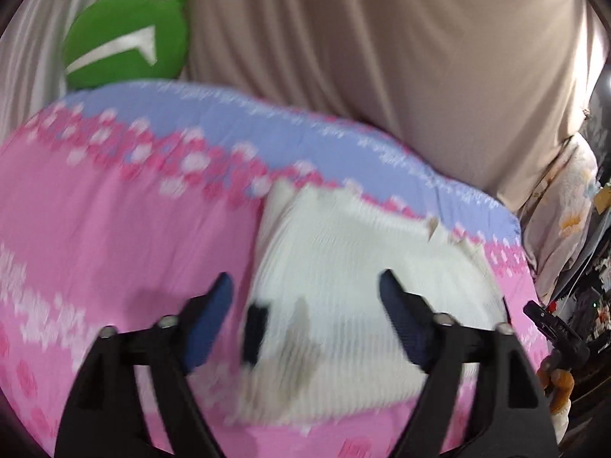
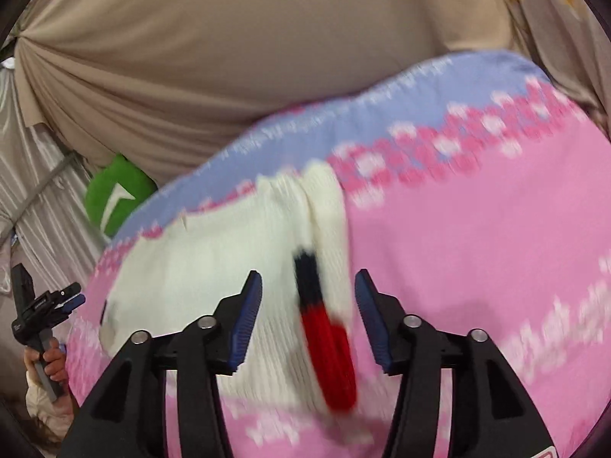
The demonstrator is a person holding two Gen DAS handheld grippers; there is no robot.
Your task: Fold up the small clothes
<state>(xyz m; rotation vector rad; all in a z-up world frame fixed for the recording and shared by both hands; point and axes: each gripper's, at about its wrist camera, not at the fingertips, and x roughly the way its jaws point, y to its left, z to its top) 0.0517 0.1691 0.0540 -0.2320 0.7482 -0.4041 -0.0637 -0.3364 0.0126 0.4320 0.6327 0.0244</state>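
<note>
A small white knitted garment [image 1: 355,286] lies flat on the pink and lilac bedcover [image 1: 114,229]. It also shows in the right wrist view [image 2: 214,267], with a navy and red striped cuff [image 2: 324,328] on its right side. My left gripper [image 1: 305,286] is open and empty, hovering over the garment's near left part. My right gripper [image 2: 308,282] is open and empty, its fingers either side of the striped cuff, above it. The other gripper shows at the edge of each view [image 2: 46,305]. Both views are blurred.
A green cushion [image 1: 126,42] sits at the far side of the bed against beige drapes [image 1: 382,57]. The bedcover [image 2: 477,248] stretches out pink to the right. Clutter and a patterned cloth [image 1: 569,210] stand past the bed's right edge.
</note>
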